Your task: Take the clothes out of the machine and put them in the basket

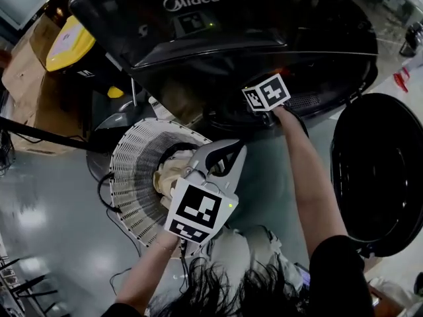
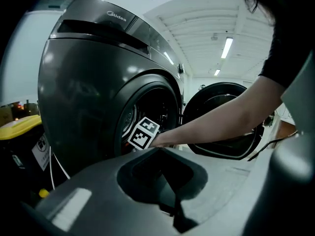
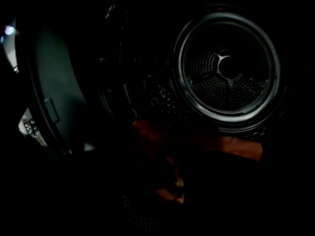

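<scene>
Inside the washing machine, my right gripper is reached through the round opening. Only its marker cube and the forearm behind it show from the head view. The right gripper view is very dark. An orange cloth lies on the bottom of the drum, in front of the ribbed back wall. I cannot tell from that view whether the right jaws are apart, together or on the cloth; they do not separate from the shadow.

The door stands swung open at the machine's right side.

My left gripper is outside the machine, held above the white slatted basket, which stands on the floor in front of the machine's left half. Its jaws are pressed together, with only a narrow seam between them and nothing pinched. A beige cloth lies in the basket near its middle, partly hidden under the left gripper. I cannot tell whether the gripper touches it.

A yellow lid shows beside the machine's left edge, next to a cardboard box.
</scene>
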`<state>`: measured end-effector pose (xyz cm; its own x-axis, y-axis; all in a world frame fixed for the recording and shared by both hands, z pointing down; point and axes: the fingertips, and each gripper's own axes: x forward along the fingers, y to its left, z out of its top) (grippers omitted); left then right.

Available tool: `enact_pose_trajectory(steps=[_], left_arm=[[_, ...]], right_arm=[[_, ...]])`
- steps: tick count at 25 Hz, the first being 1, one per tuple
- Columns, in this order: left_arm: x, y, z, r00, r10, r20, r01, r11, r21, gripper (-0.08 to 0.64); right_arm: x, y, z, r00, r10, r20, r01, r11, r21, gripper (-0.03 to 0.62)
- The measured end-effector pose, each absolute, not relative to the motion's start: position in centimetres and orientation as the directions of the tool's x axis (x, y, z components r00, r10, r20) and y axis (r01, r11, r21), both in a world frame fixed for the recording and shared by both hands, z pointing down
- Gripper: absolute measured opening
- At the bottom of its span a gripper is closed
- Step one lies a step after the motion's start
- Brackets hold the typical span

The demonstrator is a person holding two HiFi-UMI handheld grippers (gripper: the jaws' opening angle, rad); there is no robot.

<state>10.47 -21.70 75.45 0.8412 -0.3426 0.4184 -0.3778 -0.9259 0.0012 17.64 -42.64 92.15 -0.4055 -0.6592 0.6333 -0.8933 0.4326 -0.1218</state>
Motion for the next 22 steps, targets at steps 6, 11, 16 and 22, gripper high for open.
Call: enact_pose_trajectory(steps=[6,11,16,22], left_arm=[[9.9,-22.2,76.7,0.847,-0.352,0.399,-0.378,-0.926,-0.014,0.000],[8.5,-23.0,77.0,0.837,-0.384,0.390,-0.409,-0.912,-0.021,0.000],[7.6,-22.8,76.7,0.827,-0.390,0.404,-0.420,-0.907,-0.016,0.000],[7.8,-21.6,74.8,0.818,-0.379,0.433,-0.411,-0.911,-0.022,0.000]], right_arm=[[16.4,-43.8,94.2,-0.373,-0.630,0.681,-0.879,0.474,-0.043,0.362],[16.1,-44.0,95.9,-0.301,-0.637,0.710,-0.863,0.498,0.081,0.107],[16.5,-43.7,95.7,-0.255,-0.679,0.688,-0.878,0.461,0.130,0.032],[19.1,-40.7,91.5,-0.238,-0.813,0.531,-0.967,0.250,-0.051,0.031]])
